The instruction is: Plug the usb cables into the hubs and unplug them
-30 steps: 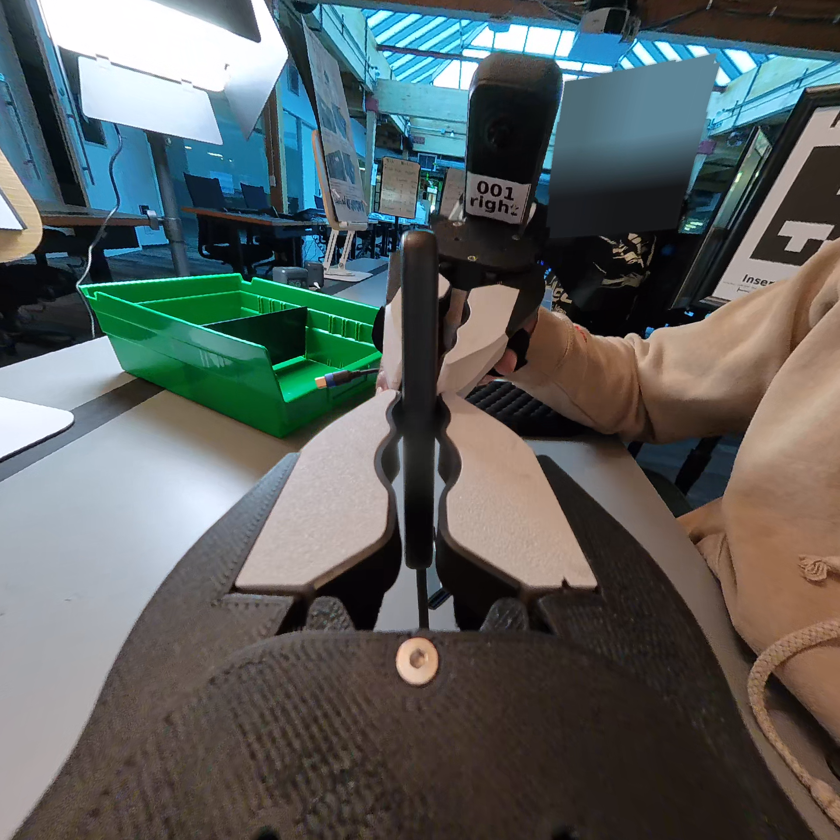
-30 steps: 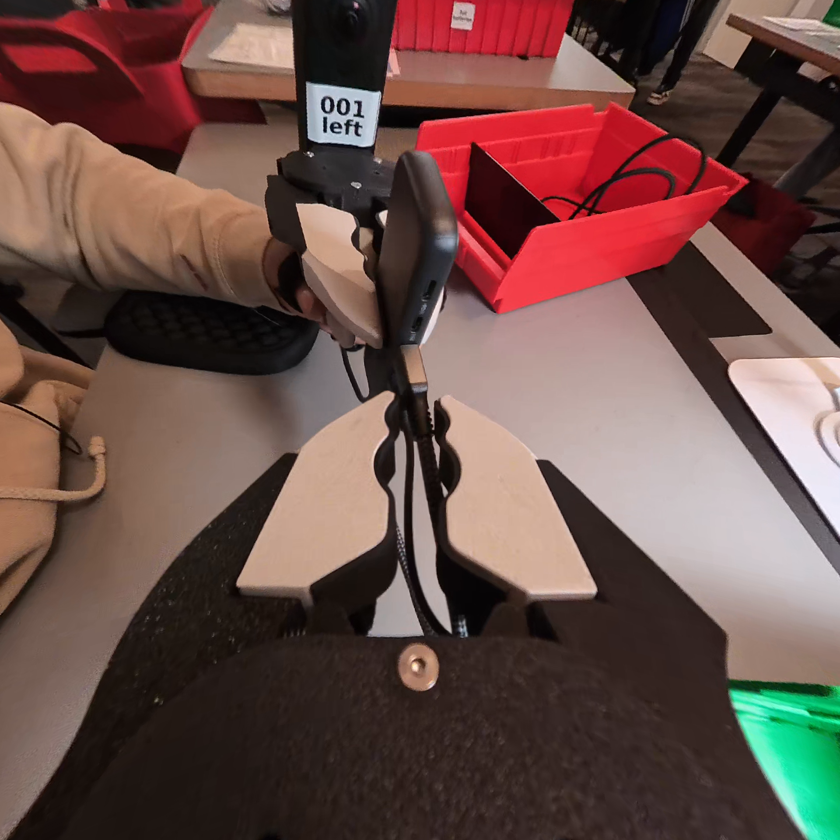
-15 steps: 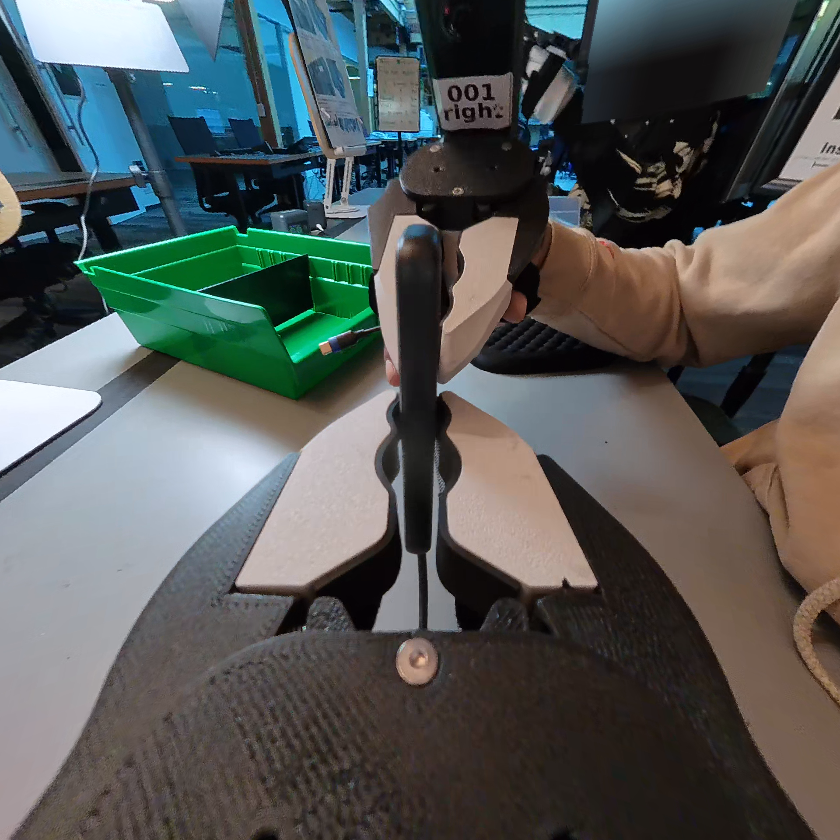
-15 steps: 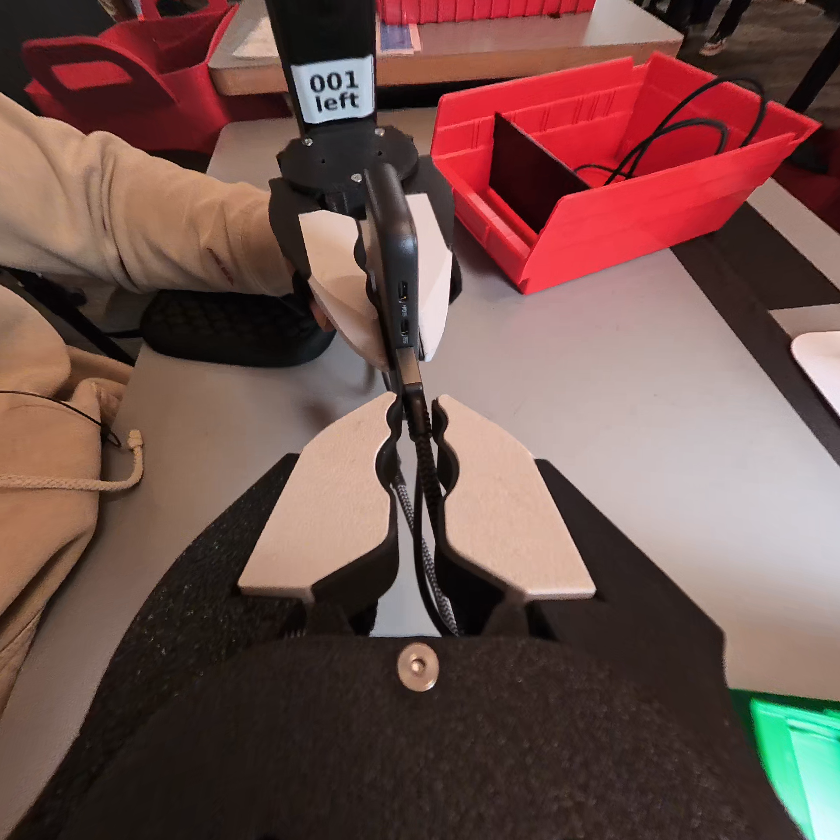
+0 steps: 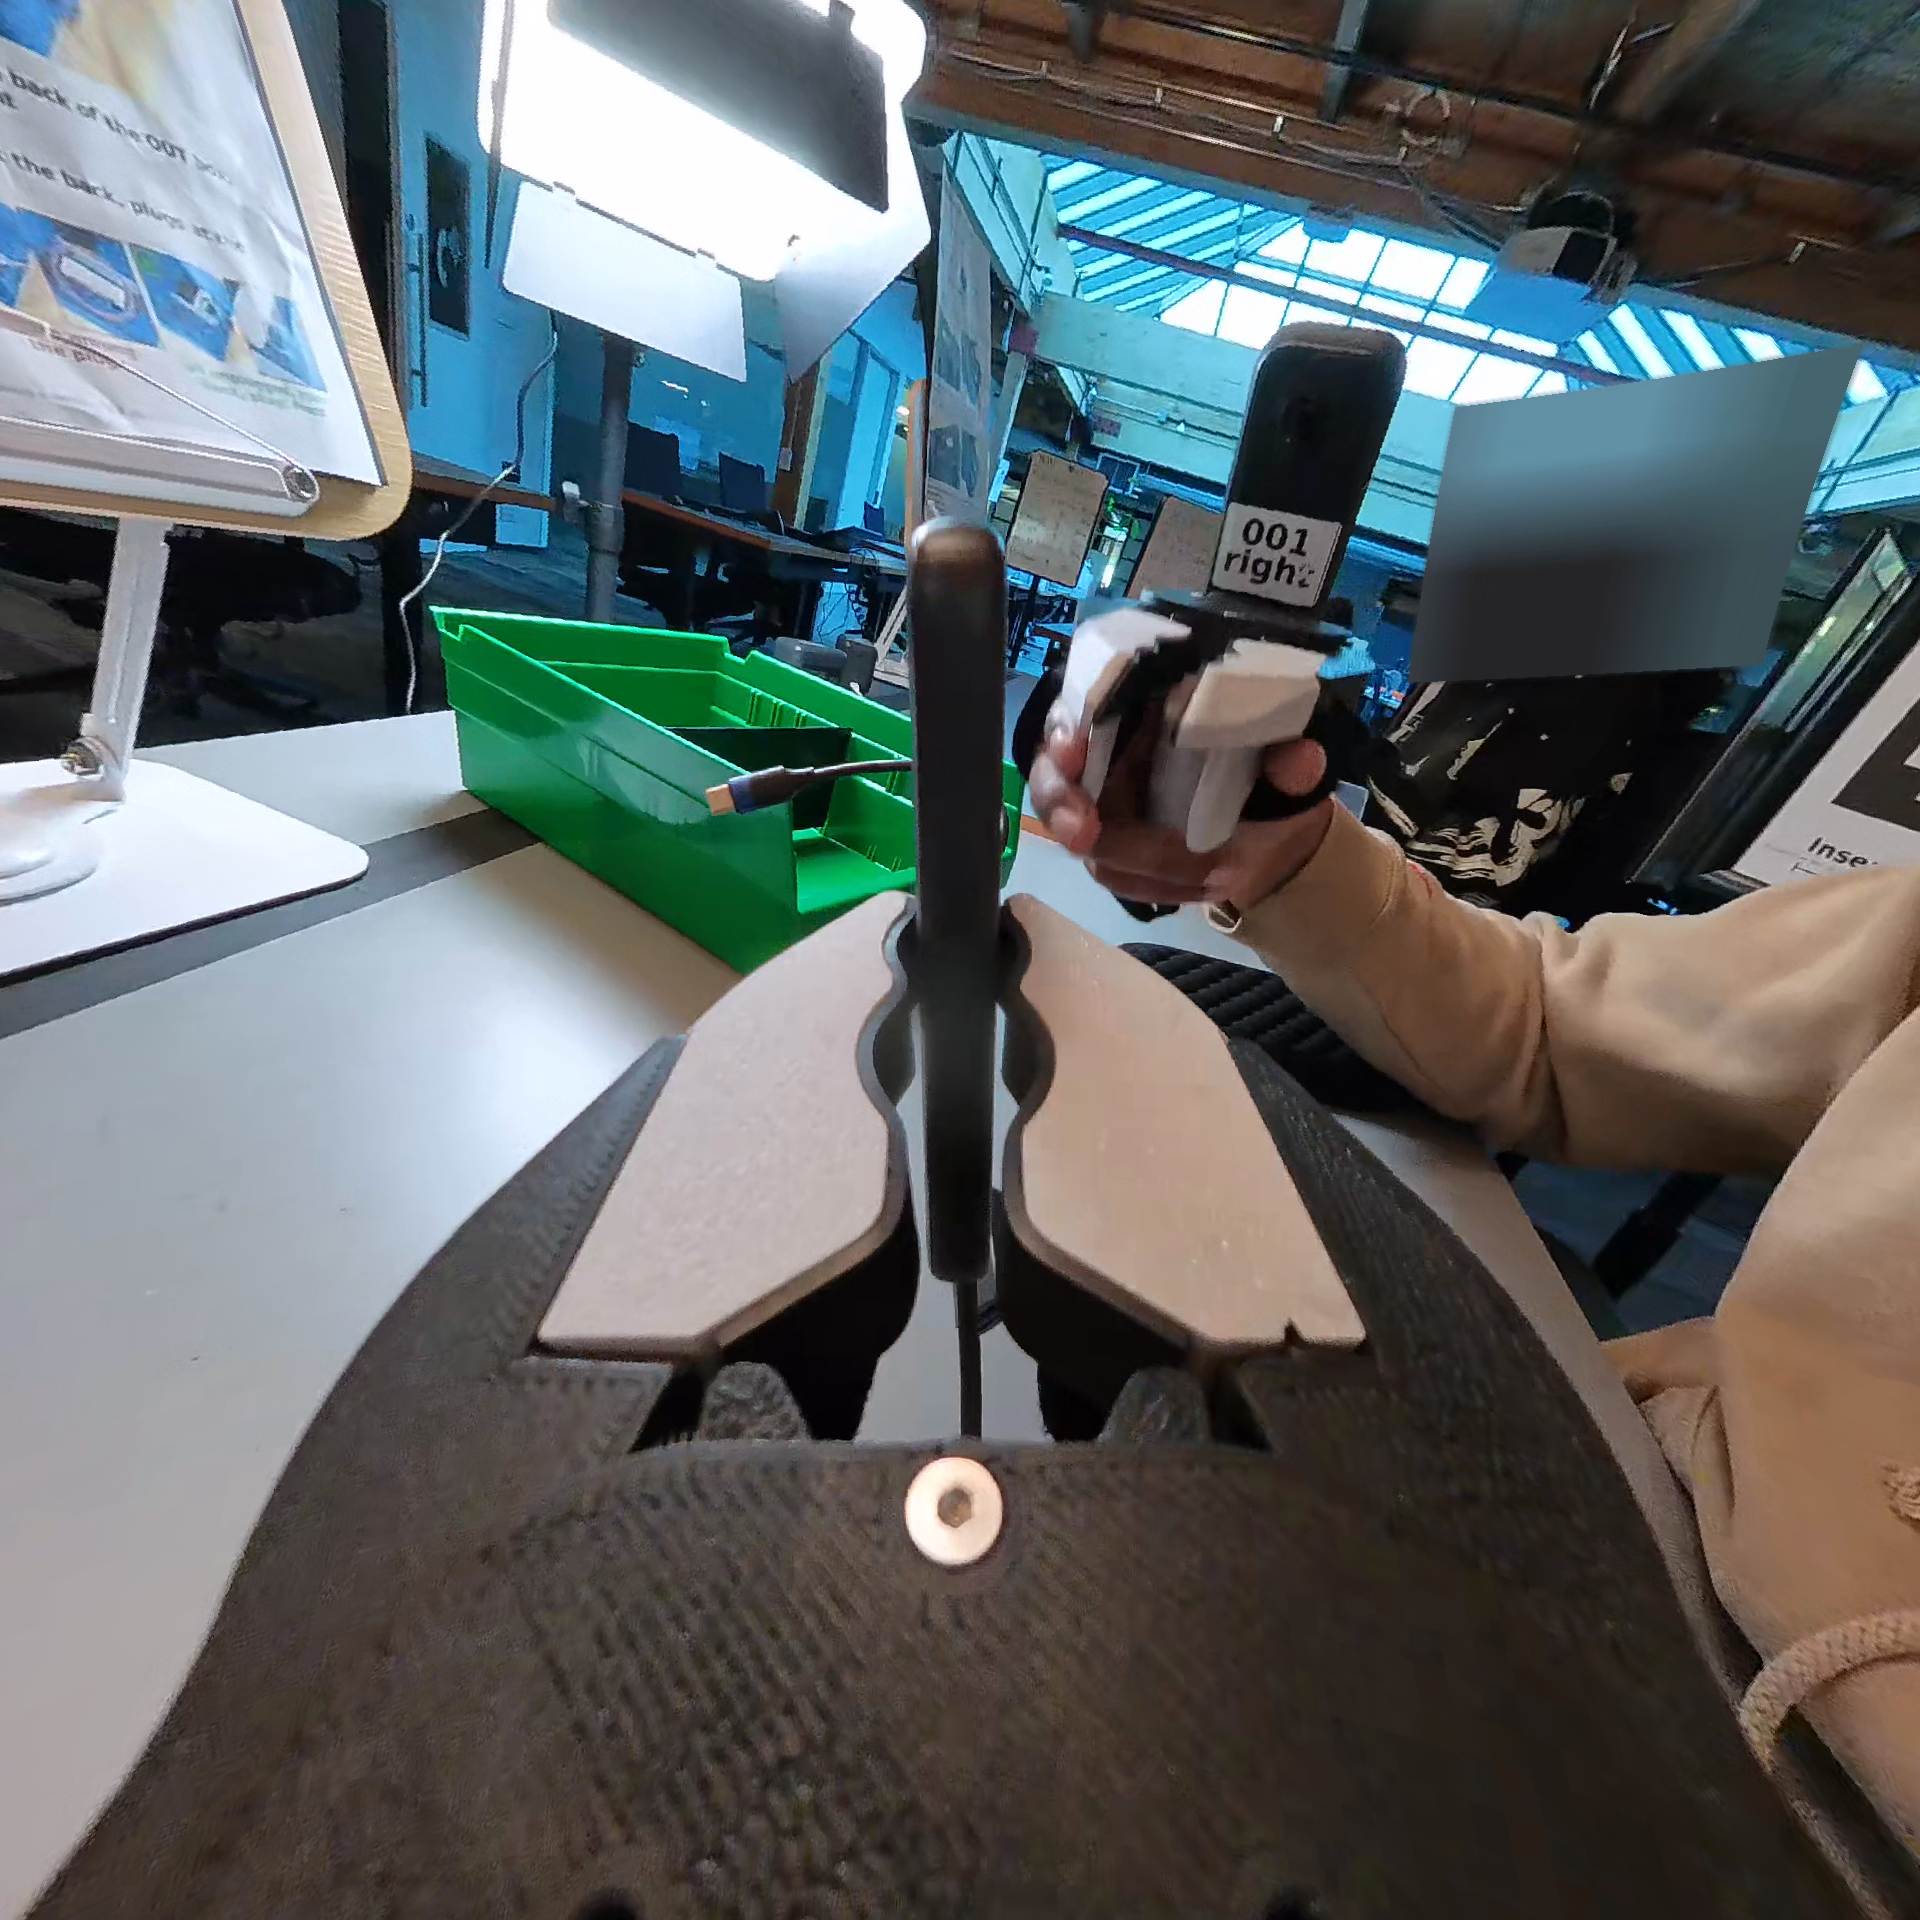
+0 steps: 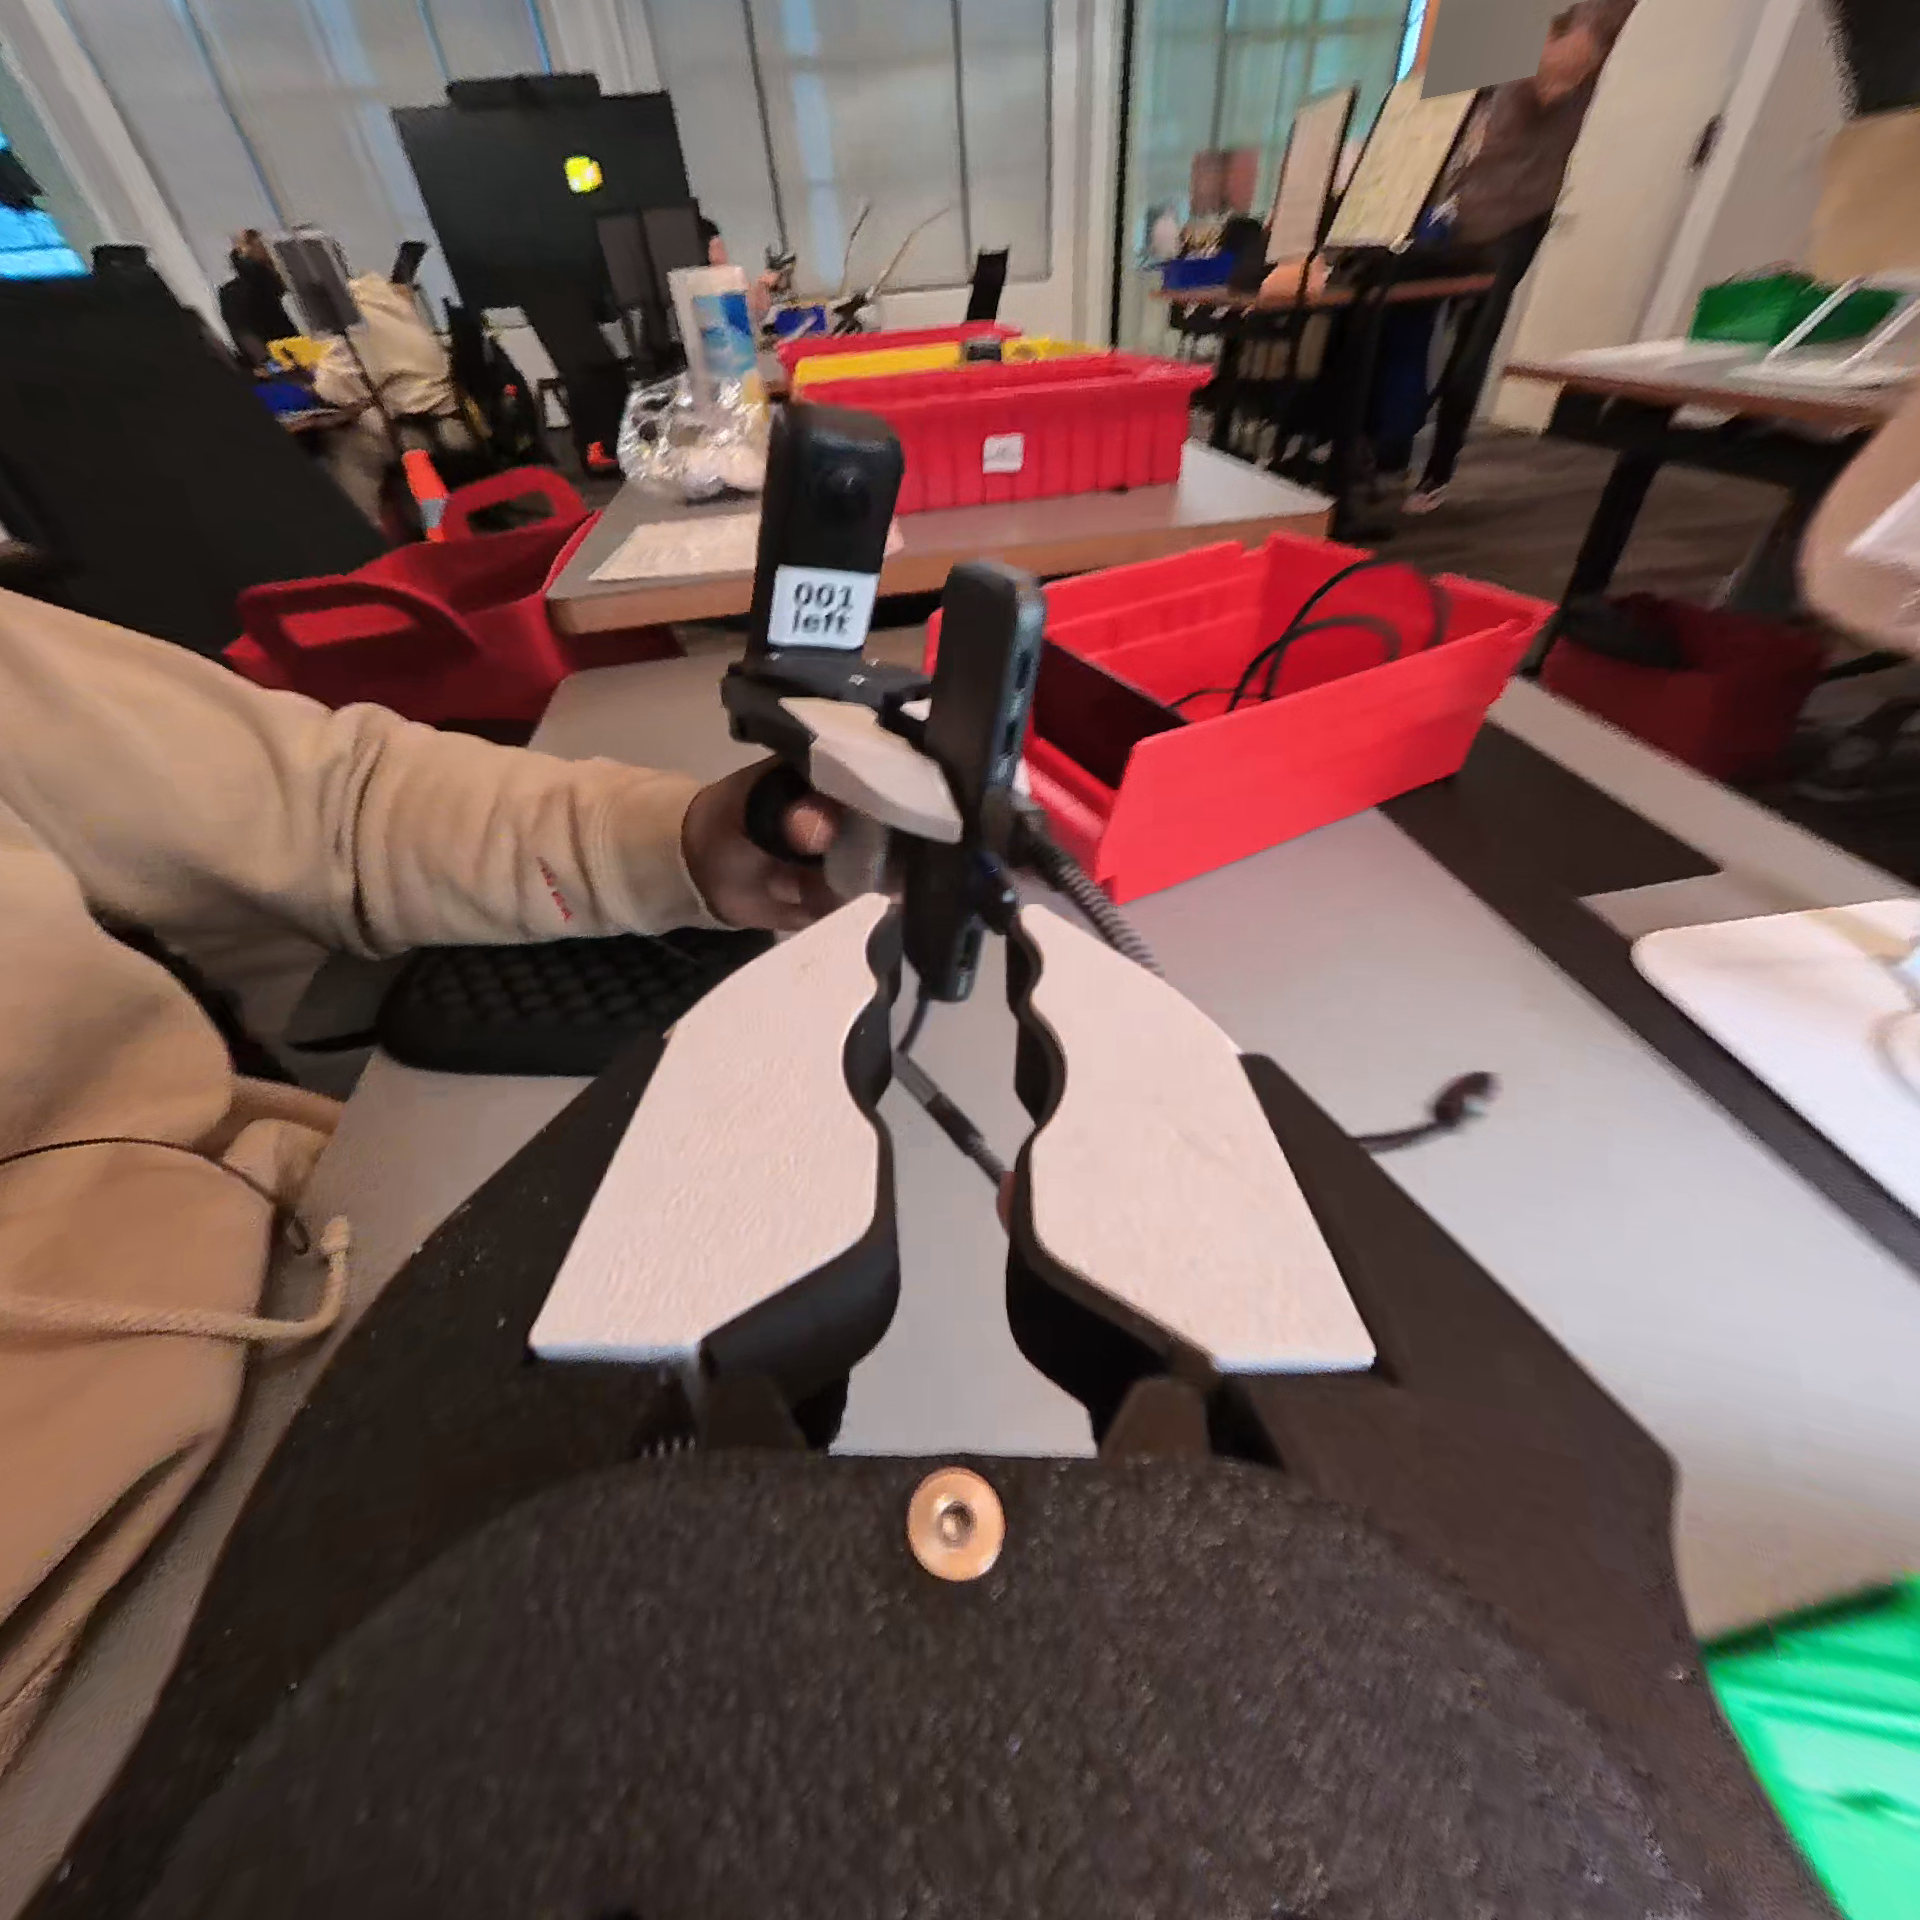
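The left gripper point(image 5: 958, 920) clamps the black hub point(image 5: 956, 831) upright; the right gripper point(image 6: 951, 925) is spread open, seemingly empty, the braided cable point(image 6: 1091, 904) dangling from the hub.

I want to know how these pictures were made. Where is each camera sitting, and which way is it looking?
Left wrist view: sits on the left gripper, looks along its fingers past the hub to the green bin; the right gripper and a sleeve show.
Right wrist view: sits on the right gripper, looks the opposite way, at the red bin; the left gripper shows, holding the hub.
Shared: both grippers, hub, grey table.
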`<state>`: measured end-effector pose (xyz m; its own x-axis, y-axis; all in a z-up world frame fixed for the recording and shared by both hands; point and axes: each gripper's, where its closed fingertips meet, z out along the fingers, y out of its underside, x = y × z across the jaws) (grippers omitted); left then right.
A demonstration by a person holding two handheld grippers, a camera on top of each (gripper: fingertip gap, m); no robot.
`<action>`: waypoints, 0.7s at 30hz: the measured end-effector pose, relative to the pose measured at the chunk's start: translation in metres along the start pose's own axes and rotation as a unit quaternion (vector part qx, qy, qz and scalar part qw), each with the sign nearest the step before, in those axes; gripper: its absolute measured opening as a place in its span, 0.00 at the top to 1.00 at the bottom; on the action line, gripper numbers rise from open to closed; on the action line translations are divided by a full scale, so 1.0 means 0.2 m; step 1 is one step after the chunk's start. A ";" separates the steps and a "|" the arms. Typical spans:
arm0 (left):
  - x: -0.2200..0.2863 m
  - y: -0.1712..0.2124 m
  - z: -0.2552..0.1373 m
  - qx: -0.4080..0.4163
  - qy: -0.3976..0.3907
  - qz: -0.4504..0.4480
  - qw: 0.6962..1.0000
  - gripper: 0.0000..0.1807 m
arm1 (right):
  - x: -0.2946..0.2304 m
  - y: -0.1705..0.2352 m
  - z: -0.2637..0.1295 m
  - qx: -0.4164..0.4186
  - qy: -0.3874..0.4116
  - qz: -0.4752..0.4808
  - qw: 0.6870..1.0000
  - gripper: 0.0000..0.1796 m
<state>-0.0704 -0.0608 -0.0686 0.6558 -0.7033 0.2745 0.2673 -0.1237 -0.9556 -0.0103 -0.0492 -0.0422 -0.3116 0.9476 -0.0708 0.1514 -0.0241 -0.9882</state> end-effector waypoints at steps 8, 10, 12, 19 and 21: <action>0.01 -0.04 0.00 0.039 0.007 -0.051 0.998 0.93 | -0.03 0.20 0.22 0.019 0.015 0.102 0.995 0.86; 0.02 -0.05 0.00 0.048 0.014 -0.067 0.996 0.93 | -0.01 0.21 0.23 0.032 0.023 0.114 0.993 0.85; 0.06 -0.05 0.01 0.047 0.036 -0.085 0.995 0.93 | -0.02 0.17 0.22 0.059 0.012 0.119 0.991 0.83; 0.17 0.00 0.07 0.015 0.081 -0.088 0.993 0.93 | -0.09 0.13 0.19 0.084 -0.045 0.096 0.991 0.94; 0.19 0.01 0.08 0.007 0.086 -0.081 0.993 0.93 | -0.10 0.13 0.18 0.084 -0.053 0.091 0.991 0.95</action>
<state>-0.0341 -0.0761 -0.0583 0.4745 -0.7839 0.4005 0.3692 -0.2358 -0.8990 -0.0345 -0.0813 -0.0712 -0.3911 0.8846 -0.2541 0.0587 -0.2516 -0.9661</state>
